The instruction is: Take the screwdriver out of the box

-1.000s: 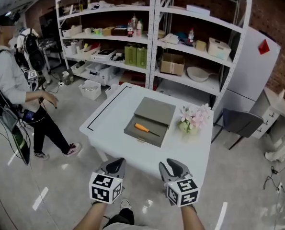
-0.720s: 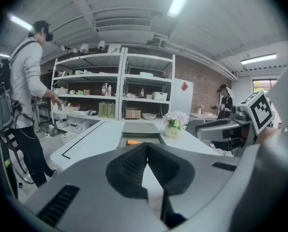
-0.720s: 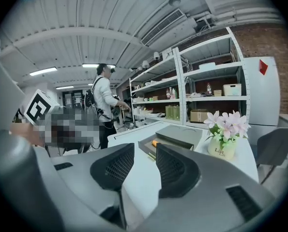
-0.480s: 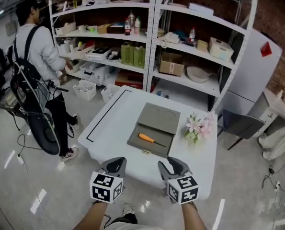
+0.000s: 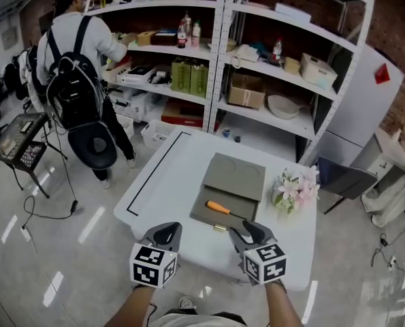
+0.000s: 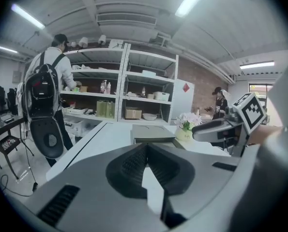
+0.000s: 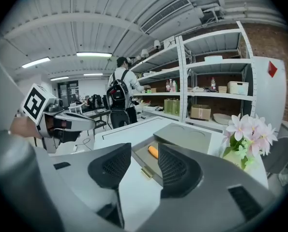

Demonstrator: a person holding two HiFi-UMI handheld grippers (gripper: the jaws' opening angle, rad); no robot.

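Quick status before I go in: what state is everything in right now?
Box, open, lid laid back.
Screwdriver, lying in the box, ungripped.
Left gripper, jaws together, empty.
Right gripper, jaws opening, empty.
Flowers, upright beside the box.

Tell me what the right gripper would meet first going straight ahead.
Probably the near edge of the open box, then the screwdriver inside; depth is unclear. The right gripper is opening its jaws, empty.
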